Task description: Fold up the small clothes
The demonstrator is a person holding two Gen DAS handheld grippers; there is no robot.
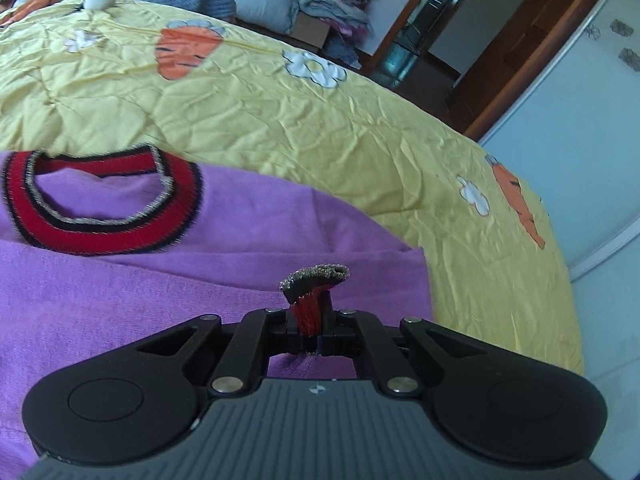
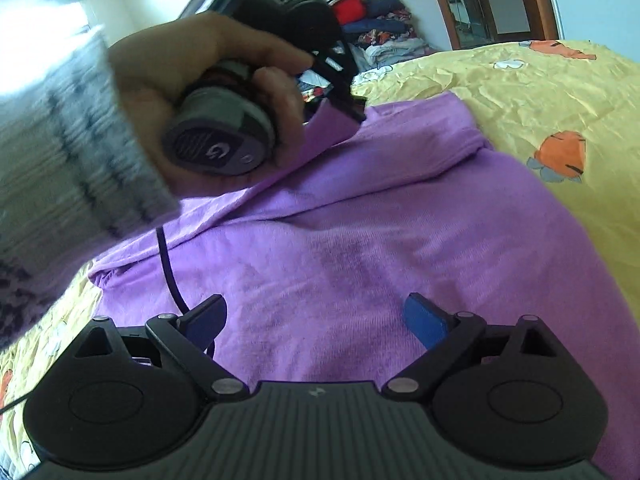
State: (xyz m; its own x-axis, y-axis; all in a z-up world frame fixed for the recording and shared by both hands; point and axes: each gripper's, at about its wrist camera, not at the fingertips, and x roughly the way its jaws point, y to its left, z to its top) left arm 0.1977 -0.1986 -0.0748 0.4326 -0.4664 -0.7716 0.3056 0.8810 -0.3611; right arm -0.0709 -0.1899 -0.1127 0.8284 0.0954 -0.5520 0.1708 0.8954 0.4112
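Purple sweater on yellow bedspread, cuff pinched in left claw, right claw wide above it

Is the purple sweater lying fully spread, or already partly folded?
Partly folded: the purple sweater has one side doubled over its body, and the left claw pinches its red striped cuff.

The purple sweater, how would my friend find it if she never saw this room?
Look for the big yellow bedspread with orange carrots and white flowers. The purple sweater lies spread on it, nearest the cameras. Nothing else there is purple, and only it has a red collar edged in black and glitter.
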